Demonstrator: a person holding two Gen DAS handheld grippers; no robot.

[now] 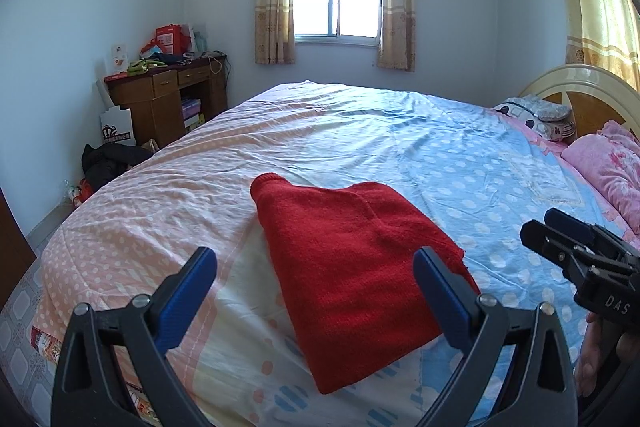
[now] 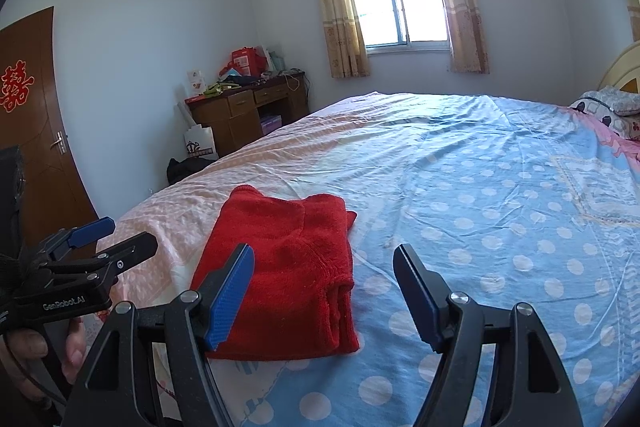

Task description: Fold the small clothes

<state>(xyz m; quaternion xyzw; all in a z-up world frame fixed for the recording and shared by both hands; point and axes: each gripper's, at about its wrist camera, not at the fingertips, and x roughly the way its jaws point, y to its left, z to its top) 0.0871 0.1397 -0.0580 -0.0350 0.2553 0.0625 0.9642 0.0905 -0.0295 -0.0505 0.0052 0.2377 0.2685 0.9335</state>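
Note:
A red knitted garment (image 1: 352, 267) lies folded into a compact rectangle on the bed near its front edge; it also shows in the right wrist view (image 2: 280, 275). My left gripper (image 1: 316, 259) is open and empty, held above the garment's near part. My right gripper (image 2: 324, 255) is open and empty, above the garment's right edge. The right gripper also shows at the right of the left wrist view (image 1: 540, 225), and the left gripper at the left of the right wrist view (image 2: 124, 233). Neither touches the garment.
The bed (image 1: 460, 163) has a pink and blue dotted sheet. Pink pillows (image 1: 608, 163) and a headboard (image 1: 580, 87) are at the right. A wooden desk (image 1: 168, 95) with clutter stands at the far left wall. A wooden door (image 2: 36, 115) is on the left.

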